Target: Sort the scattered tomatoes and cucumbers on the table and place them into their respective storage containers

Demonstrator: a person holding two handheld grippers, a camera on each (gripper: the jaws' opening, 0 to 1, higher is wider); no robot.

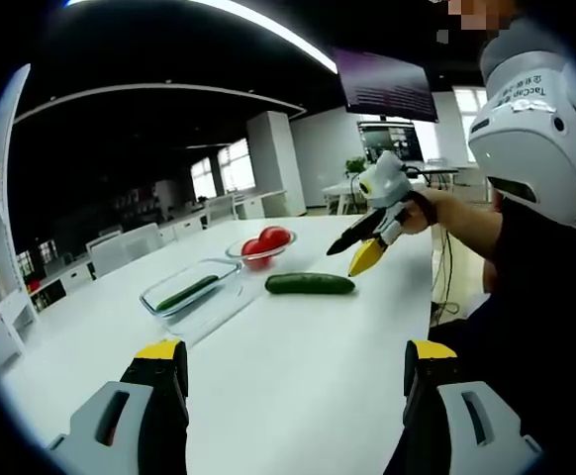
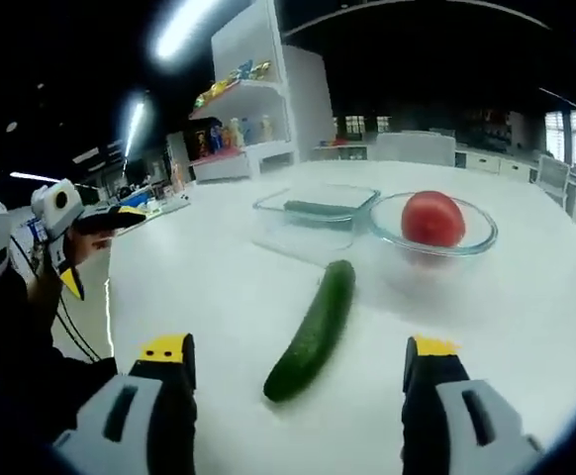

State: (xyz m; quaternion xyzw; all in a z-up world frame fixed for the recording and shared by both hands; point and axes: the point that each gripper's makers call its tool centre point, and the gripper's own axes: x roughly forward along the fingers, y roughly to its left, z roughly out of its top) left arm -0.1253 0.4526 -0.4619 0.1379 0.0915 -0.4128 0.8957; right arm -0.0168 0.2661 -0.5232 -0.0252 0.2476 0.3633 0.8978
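A long green cucumber (image 2: 313, 330) lies loose on the white desk (image 2: 526, 327). In the right gripper view it sits just in front of the right hand-held gripper (image 2: 298, 361), between its two jaws but not touching them. Those jaws are spread wide and hold nothing.

Behind the cucumber there is a clear square box (image 2: 315, 218) with another cucumber (image 2: 318, 208) lying inside it. Just beside the box is a round glass bowl (image 2: 478, 240) with red tomatoes (image 2: 432, 219) in it. In the left gripper view two tomatoes (image 1: 266, 242) show in the bowl (image 1: 240, 253), and the box (image 1: 169, 302) sits next to it with the green cucumber (image 1: 188, 292) in it.

The left hand-held gripper (image 1: 296, 361) is well back from the loose cucumber (image 1: 310, 284). Its jaws are spread wide too, with nothing between them.

In the left gripper view, a person's hand (image 1: 436, 210) holds the right hand-held gripper (image 1: 359, 252) over the desk (image 1: 298, 396), near the cucumber's end.

White shelves (image 2: 258, 129) with colourful things stand behind the desk.
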